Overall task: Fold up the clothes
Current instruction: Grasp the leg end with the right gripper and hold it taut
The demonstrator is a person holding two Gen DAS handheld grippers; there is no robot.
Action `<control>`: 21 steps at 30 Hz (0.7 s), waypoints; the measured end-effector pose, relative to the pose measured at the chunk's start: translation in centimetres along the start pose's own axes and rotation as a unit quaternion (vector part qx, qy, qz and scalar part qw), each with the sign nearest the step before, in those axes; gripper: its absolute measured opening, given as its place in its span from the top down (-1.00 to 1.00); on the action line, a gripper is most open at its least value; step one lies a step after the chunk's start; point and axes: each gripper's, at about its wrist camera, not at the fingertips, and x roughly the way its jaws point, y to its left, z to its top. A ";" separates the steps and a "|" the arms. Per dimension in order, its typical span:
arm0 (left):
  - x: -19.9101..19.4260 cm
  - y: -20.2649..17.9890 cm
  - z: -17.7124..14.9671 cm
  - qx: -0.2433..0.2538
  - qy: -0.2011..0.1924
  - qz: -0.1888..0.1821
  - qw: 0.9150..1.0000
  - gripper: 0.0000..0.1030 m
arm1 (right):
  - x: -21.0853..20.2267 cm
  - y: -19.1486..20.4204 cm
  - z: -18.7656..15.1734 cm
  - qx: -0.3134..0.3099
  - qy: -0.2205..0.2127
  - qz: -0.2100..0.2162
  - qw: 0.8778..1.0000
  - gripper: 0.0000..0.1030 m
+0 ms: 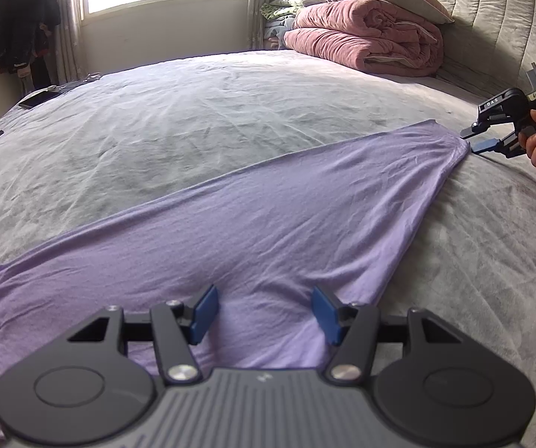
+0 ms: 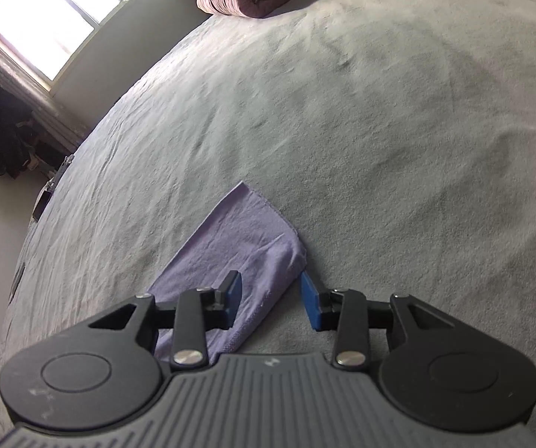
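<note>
Lavender garment lies spread flat across the grey bed, the left gripper poised parted above its near edge, the right gripper parted and empty-jawed beside its far-right corner.

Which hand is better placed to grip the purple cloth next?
Probably left: its open tongs sit over the cloth. The right tongs, also open, hang at the cloth's far tip.
</note>
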 end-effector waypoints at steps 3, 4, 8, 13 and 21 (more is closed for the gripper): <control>0.0 0.1 0.0 -0.001 0.000 -0.001 1.000 -0.13 | 0.0 0.1 -0.1 0.010 -0.004 0.002 1.000 0.23; 0.0 0.1 0.0 -0.002 0.001 -0.001 1.000 -0.13 | 0.1 0.1 0.0 0.014 -0.007 0.002 1.000 0.23; -0.1 0.1 0.0 -0.003 0.001 -0.002 1.000 -0.13 | 0.5 0.1 0.0 0.024 -0.021 0.001 0.999 0.23; 0.0 0.1 0.0 -0.003 0.001 -0.002 1.000 -0.14 | 0.7 0.3 0.0 0.019 -0.032 -0.005 0.999 0.23; -0.1 0.1 0.0 -0.003 0.000 -0.003 1.000 -0.14 | 1.1 0.4 -0.1 0.008 -0.053 -0.008 0.999 0.24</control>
